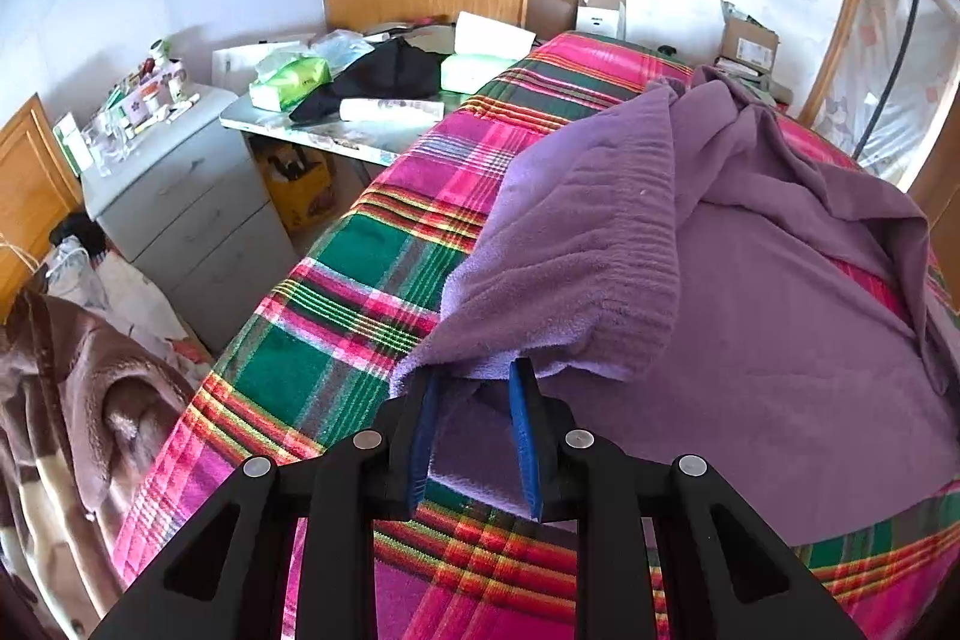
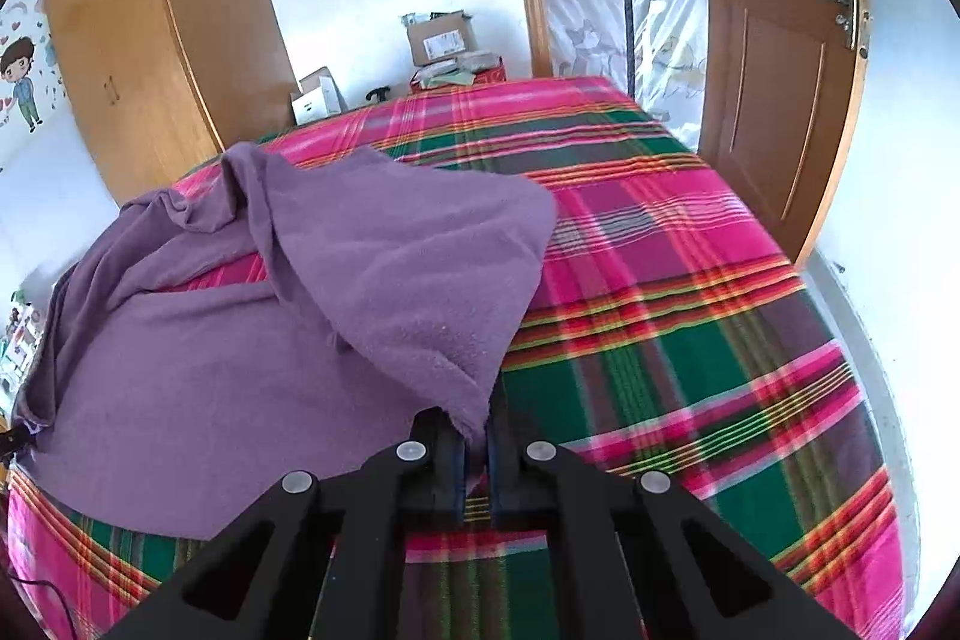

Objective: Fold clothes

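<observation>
Lying rumpled, purple garment (image 2: 210,340) covers plaid bedspread (image 2: 690,328).

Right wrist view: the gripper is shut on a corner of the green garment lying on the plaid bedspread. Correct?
Not quite. The garment is purple, not green; green appears only in the plaid bedspread under it. The right wrist view shows the right gripper shut on a corner of that purple cloth, as you said.
</observation>
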### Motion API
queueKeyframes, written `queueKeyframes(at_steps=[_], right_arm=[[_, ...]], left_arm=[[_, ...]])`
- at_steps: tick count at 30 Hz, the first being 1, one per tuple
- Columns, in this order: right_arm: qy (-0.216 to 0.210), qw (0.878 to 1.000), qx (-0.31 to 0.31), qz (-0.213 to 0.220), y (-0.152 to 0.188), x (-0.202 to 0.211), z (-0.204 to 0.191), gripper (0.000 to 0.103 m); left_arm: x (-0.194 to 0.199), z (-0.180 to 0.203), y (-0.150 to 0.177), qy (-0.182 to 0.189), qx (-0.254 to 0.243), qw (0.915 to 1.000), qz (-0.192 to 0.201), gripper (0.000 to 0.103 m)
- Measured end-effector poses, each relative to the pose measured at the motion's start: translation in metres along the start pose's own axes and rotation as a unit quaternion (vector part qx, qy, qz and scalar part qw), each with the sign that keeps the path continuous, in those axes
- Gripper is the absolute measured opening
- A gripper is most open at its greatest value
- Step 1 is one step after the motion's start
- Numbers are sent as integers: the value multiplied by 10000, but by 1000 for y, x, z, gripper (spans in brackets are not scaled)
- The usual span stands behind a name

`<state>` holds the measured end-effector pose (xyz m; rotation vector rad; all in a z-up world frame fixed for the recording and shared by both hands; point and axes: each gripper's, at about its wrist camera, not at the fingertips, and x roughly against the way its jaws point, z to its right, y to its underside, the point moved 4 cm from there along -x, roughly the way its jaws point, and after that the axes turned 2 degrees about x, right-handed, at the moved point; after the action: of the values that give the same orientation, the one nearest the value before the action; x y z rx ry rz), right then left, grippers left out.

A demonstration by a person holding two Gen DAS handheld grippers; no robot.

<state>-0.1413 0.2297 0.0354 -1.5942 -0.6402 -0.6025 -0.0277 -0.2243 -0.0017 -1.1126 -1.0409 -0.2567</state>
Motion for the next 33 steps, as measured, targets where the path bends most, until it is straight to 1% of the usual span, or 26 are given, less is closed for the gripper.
queueKeyframes(at_steps=[2, 4, 10, 13, 15, 17, 24, 26, 28, 30, 33], right_arm=[[141, 9998, -72, 104, -3, 4, 7, 4], [282, 9993, -148, 207, -5, 8, 15, 4], [697, 9958, -461, 379, -11, 21, 55, 4], [987, 9922, -589, 492, -14, 30, 78, 4], [1095, 9901, -706, 526, -16, 35, 93, 4], [1305, 9871, -724, 575, -15, 38, 105, 4], [1693, 9796, -923, 566, -6, 45, 140, 4], [1866, 9760, -951, 597, -3, 49, 150, 4], [1967, 9727, -1056, 639, -1, 54, 160, 4], [1935, 9715, -1226, 605, 2, 56, 169, 4], [1951, 9729, -1147, 471, 7, 52, 170, 4]], left_arm=[[4, 4, -1, -42, -75, 9999, 71, 25], [9, 10, 0, 100, -128, 9998, 95, 25], [17, 33, 7, 480, -250, 9985, 35, 25], [22, 49, 12, 547, -406, 9977, 52, 25], [24, 59, 17, 728, -466, 9963, -11, 25], [24, 68, 21, 933, -481, 9944, -117, 25], [30, 96, 31, 1219, -751, 9896, -172, 25], [31, 101, 34, 1283, -826, 9881, -185, 25], [33, 106, 37, 1364, -894, 9864, -209, 25], [34, 110, 40, 1450, -939, 9847, -227, 25], [35, 114, 43, 1494, -990, 9836, -222, 25]])
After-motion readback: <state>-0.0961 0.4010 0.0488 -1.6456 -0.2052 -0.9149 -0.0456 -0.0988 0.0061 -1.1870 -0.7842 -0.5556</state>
